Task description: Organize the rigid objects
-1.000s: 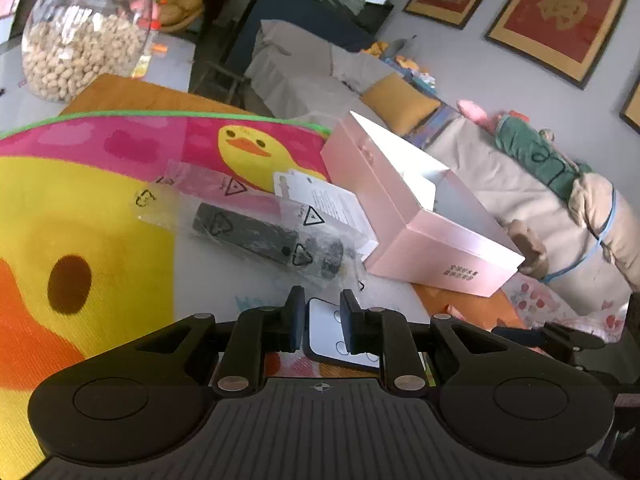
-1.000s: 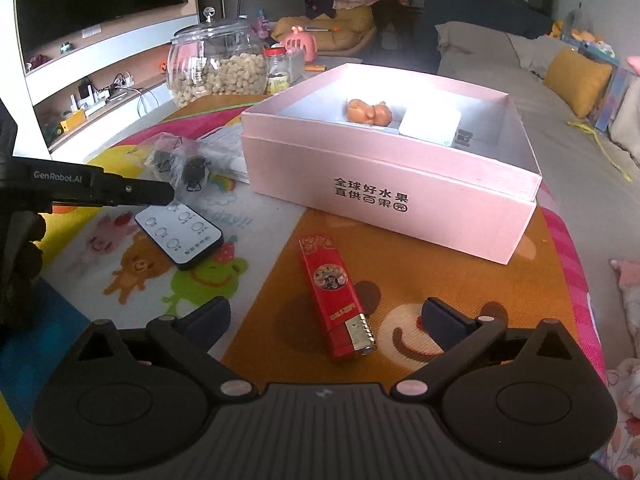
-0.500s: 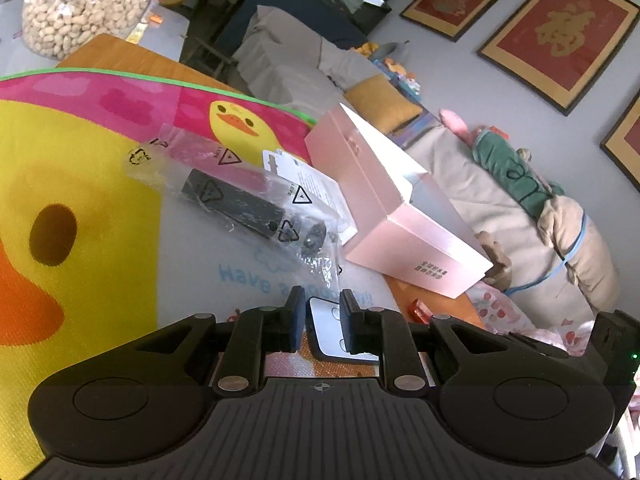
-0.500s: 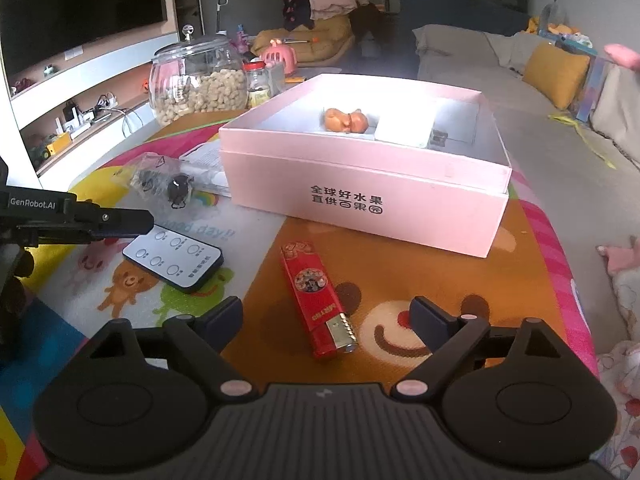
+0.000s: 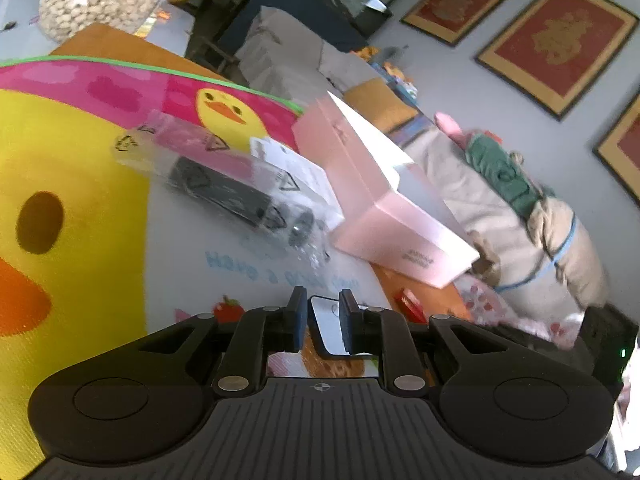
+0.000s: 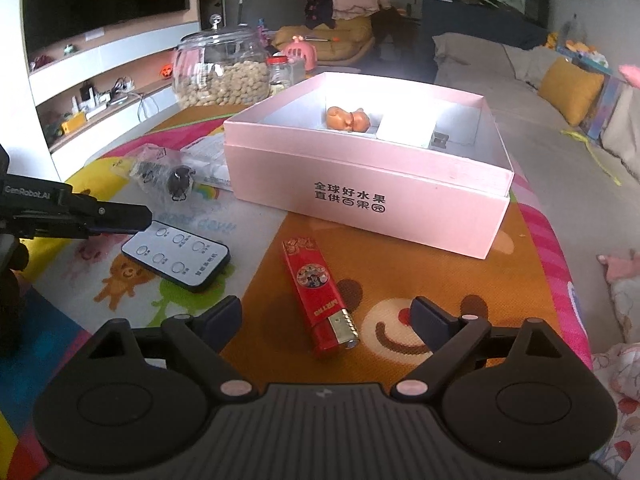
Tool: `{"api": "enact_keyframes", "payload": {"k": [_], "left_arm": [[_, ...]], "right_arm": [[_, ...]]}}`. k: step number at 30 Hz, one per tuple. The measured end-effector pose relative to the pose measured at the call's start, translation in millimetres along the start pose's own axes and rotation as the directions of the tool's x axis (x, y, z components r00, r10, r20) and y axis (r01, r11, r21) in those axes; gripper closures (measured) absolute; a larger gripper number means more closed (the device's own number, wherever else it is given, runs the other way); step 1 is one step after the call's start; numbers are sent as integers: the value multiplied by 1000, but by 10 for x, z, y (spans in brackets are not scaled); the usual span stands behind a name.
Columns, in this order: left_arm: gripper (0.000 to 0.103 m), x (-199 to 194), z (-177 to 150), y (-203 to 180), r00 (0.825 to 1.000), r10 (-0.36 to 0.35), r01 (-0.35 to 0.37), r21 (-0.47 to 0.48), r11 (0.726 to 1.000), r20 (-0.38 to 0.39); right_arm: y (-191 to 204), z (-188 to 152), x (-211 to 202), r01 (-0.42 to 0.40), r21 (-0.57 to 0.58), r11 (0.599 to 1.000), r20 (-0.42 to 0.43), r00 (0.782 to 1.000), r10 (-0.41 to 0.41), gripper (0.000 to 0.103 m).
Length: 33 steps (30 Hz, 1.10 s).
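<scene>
A small white-faced remote [image 6: 176, 255] lies flat on the play mat. My left gripper [image 5: 323, 312] is closed to a narrow gap with the remote's near end [image 5: 326, 326] between its fingers; in the right wrist view its finger [image 6: 120, 216] sits at the remote's left edge. A red lighter [image 6: 318, 298] lies on the orange part of the mat, and my right gripper [image 6: 326, 314] is open around its near end, just above it. The open pink box [image 6: 360, 196] holds an orange figurine [image 6: 348, 119] and a white card [image 6: 408, 128].
A black device in a clear plastic bag [image 5: 236, 196] and a white leaflet [image 5: 296, 168] lie left of the box. A glass jar of nuts [image 6: 222, 72] stands behind. A sofa with cushions [image 6: 572, 90] lies to the right.
The left gripper has drawn back and tilted, so the bag and box look farther off. The right gripper has lowered slightly toward the lighter. The remote has stayed on the mat.
</scene>
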<state>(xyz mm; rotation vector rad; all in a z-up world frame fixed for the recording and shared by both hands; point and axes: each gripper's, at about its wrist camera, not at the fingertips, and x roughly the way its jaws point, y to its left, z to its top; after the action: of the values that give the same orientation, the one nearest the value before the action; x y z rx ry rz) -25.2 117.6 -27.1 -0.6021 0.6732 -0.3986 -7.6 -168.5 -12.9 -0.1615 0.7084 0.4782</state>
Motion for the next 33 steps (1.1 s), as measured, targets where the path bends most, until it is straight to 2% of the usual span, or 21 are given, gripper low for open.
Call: {"api": "enact_keyframes", "payload": {"k": [5,9,11,13,15,17,20,23,25,26,29,31,33], "left_arm": [[83,29,28,-8,1000,5,-5,11,1000,-3],[83,15,28,-12,1000,2,-2,19,1000,2],[83,-29,36,-102,1000,10,-12,84,996,24],[82,-57,90,-241,999,10,-16,193,981,31],[82,-15,161,-387,998,54,-49,304,952,-9],[82,86,226,-448,992,96,-59,356,933,-87],[81,207,299,-312,983,87,-35,293,955,-163],[80,228,299,-189,985,22,13,200,980,-173],[80,207,227,-210,979,-19,58,187,981,-204],[80,198,178,-269,976,-16,64,216,974,-217],[80,123,40,-566,973,66,22,372,928,-222],[80,73,-16,-806,973,114,-4,480,877,-201],[80,67,-94,-1037,972,165,-36,592,805,-166]], "right_arm": [[-21,28,8,9,11,1000,1,1000,-9,13],[-76,7,-32,21,34,999,24,999,-21,31],[-85,1,-47,22,45,999,33,999,-24,33],[-81,-4,-51,24,40,999,32,999,-26,33],[-75,-3,-55,20,33,999,29,999,-21,31],[-91,7,-47,10,35,999,24,1000,-11,29],[-102,8,-42,1,42,999,23,1000,-2,29],[-79,17,-32,2,42,999,23,1000,-2,29],[-80,10,-32,-1,47,999,24,1000,0,29],[-81,6,-36,-2,48,999,25,1000,0,29],[-76,4,-33,-1,47,999,24,1000,0,29],[-67,-1,-36,0,45,999,24,1000,-1,29],[-66,0,-34,1,45,999,24,1000,-2,29]]}}
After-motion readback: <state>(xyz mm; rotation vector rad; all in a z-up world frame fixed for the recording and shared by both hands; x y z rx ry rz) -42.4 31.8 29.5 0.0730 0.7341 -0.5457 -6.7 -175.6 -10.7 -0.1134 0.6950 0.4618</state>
